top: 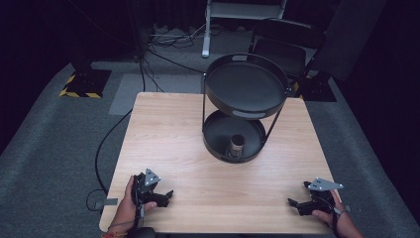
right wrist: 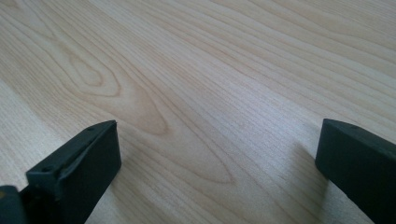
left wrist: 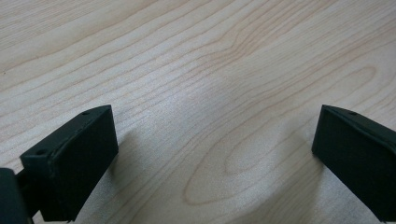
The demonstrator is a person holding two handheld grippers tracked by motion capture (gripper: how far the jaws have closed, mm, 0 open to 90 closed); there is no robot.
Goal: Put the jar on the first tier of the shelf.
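A square, pale wood-grain table stands on grey carpet in a dark room. At its far side stands a black metal two-tier round tray stand, a small metallic cylinder upright in its lower tray. At the near corners, the left gripper and right gripper rest with jaws spread wide, holding nothing.

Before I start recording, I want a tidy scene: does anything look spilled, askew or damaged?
Nothing stands out. The two-tier black tray stand sits upright on the table, a small cylinder upright in its lower tray. Both grippers, left and right, rest open.
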